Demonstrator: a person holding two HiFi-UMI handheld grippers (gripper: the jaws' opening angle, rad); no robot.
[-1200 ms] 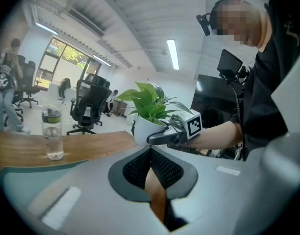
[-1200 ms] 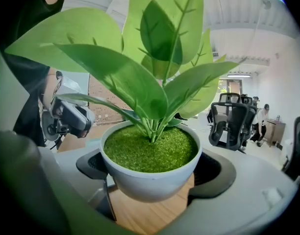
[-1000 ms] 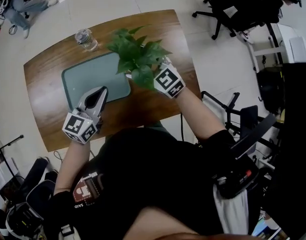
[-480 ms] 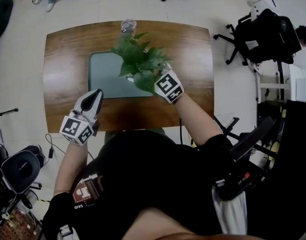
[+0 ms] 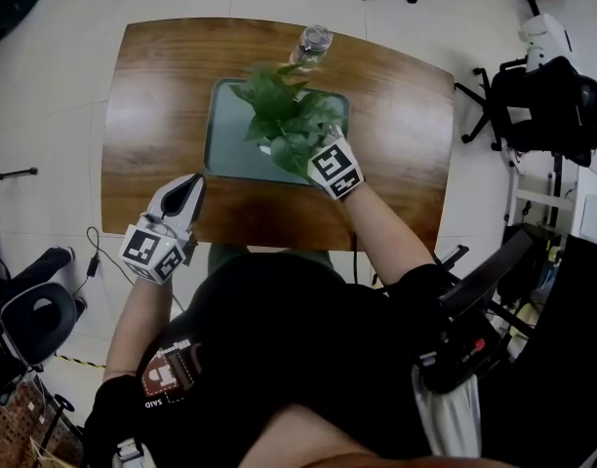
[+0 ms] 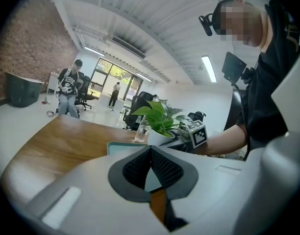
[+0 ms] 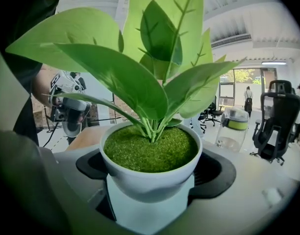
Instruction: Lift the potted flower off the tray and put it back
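The potted flower [image 5: 287,123], green leaves in a white pot [image 7: 150,177], hangs over the right half of the grey-green tray [image 5: 230,149]. My right gripper [image 5: 311,154] is shut on the pot, a black pad on each side [image 7: 216,173]. Whether the pot touches the tray I cannot tell; leaves hide the fingertips in the head view. My left gripper [image 5: 189,188] is shut on nothing, just off the tray's near left corner, over the wooden table [image 5: 152,96]. In the left gripper view its jaws [image 6: 151,153] meet, with the plant [image 6: 162,117] beyond them.
A clear water bottle [image 5: 313,42] stands behind the tray at the table's far edge, seen also in the right gripper view [image 7: 232,129]. Office chairs [image 5: 557,105] stand right of the table. People [image 6: 69,89] are far across the room.
My right gripper has carried the plant from the tray's far right corner to over the tray's right half. My left gripper has drifted from over the tray's near corner to beside it.
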